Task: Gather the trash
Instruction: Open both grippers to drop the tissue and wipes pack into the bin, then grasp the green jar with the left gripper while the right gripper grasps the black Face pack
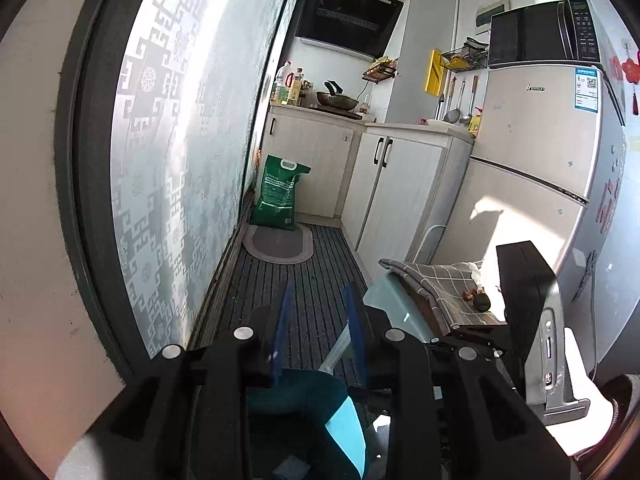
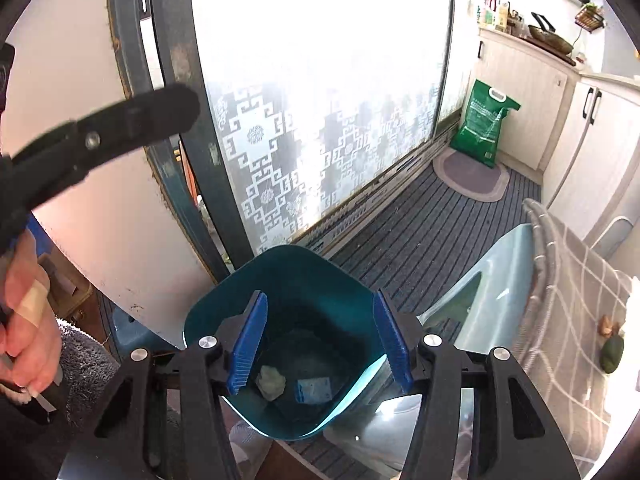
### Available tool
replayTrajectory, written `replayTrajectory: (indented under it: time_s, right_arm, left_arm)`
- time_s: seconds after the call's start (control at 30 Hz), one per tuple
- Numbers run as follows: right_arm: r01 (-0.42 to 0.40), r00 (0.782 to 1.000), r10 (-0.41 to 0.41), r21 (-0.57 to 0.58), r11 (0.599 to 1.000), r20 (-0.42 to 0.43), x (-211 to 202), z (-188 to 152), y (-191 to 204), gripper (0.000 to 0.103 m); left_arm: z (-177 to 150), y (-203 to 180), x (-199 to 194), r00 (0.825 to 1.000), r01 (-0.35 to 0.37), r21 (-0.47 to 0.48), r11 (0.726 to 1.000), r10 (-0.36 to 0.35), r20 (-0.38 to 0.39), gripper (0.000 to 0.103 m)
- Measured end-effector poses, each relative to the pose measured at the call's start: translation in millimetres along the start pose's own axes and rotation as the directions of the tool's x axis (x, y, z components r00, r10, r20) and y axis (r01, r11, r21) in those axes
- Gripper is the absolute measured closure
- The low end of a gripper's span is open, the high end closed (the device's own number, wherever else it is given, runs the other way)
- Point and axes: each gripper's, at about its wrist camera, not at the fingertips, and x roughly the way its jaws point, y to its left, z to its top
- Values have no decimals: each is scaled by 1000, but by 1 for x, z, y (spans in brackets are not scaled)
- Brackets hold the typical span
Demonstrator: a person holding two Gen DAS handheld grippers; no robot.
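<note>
A teal trash bin (image 2: 288,280) stands on the floor below my right gripper (image 2: 320,340), which is open and empty right above its mouth. Inside lie a crumpled whitish wad (image 2: 271,382) and a blue-white wrapper (image 2: 314,390). The bin's rim also shows under my left gripper (image 1: 318,320), which is open and empty. On the checked cloth (image 2: 568,280) on the table at right lie a dark green scrap (image 2: 612,354) and small brown bits (image 2: 606,324); the left wrist view shows the green scrap (image 1: 482,302) too.
A frosted patterned sliding door (image 2: 320,120) runs along the left. A green sack (image 2: 484,124) and oval mat (image 2: 472,174) sit at the far floor end by white cabinets (image 1: 396,184). A fridge (image 1: 540,152) with a microwave (image 1: 544,36) stands right.
</note>
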Motion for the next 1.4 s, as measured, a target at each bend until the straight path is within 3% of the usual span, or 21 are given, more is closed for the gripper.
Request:
replayTrajectory:
  time_s: [0.27,0.63,0.9,1.03,1.2,1.4]
  right_arm:
    - [129,987,-135,65,989,85,-55,-1,-58,48]
    - [225,968,-241,187,956,69,-105,-41,-137,48]
    - [252,961,-271,230,940,55,-131,-73,-171,48]
    - [262,958,-284,264,928,48,-143,-92,-189,48]
    - [267,956,-291,309,913,36,-153,-113,-211,48]
    - [258,958,-284,334,907,32,-157,-131,-224,48]
  left_arm:
    - [-1,-41,17,998,59,68,996,-58,-22,69]
    - [-6,-110,70,984,150,120,981,-137,-111,67]
    - [-10,-157,112,972,189,149,971,-163,-172,66]
    - [-15,-182,138,953,225,150,963,-186,-238,64]
    - [-24,-206,167,937,233,146,962,-181,-299,64]
    - [-28,-225,189,931,227,152,962,-169,-324,64]
